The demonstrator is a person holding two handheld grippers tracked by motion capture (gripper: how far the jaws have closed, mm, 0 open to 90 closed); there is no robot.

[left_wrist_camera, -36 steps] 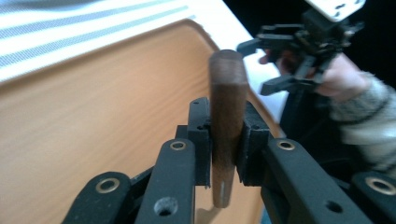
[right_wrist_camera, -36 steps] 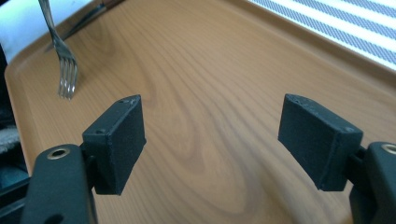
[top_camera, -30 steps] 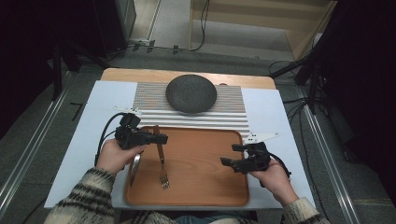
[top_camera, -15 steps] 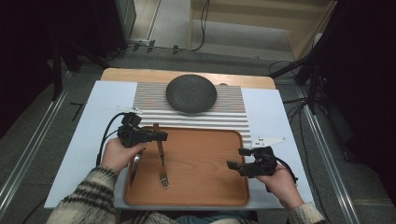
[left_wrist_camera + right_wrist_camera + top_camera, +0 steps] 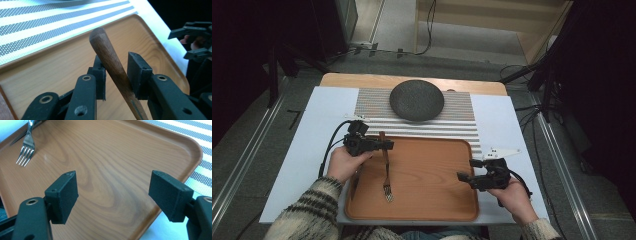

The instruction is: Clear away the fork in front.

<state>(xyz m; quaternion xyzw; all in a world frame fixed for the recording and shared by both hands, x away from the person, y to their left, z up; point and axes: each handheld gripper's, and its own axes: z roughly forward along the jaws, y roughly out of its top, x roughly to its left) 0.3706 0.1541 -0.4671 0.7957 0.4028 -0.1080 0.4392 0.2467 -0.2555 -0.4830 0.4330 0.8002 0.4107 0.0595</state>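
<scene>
Wooden-handled fork (image 5: 386, 167) lies on the brown tray (image 5: 432, 200), tines toward 6 o'clock in the high view, handle end toward 12 o'clock near the tray's far rim. We note the left gripper (image 5: 384, 145) sits over the handle end, at about 10 o'clock of the tray's centre. In the left gripper view the handle (image 5: 112, 67) runs up between the two black pads; the jaws have just been opening, and a sliver of gap shows on the left pad (image 5: 100, 75), while the right pad (image 5: 137, 72) seems to touch the wood, though we cannot be sure from this angle. We record the grip as released, handle between the jaws.

Right gripper (image 5: 464, 177) hovers over the tray's right portion, at about 3 o'clock of its centre, pointing toward 9 o'clock. Its jaws stand wide apart with nothing between them; in the right gripper view bare tray wood shows through the gap and the fork's tines (image 5: 25, 152) lie at 10 o'clock, well apart.

Beyond the tray, at 12 o'clock, a dark round plate (image 5: 416, 100) rests on a striped mat (image 5: 372, 107). Mat and tray lie on a pale table (image 5: 312, 130).
</scene>
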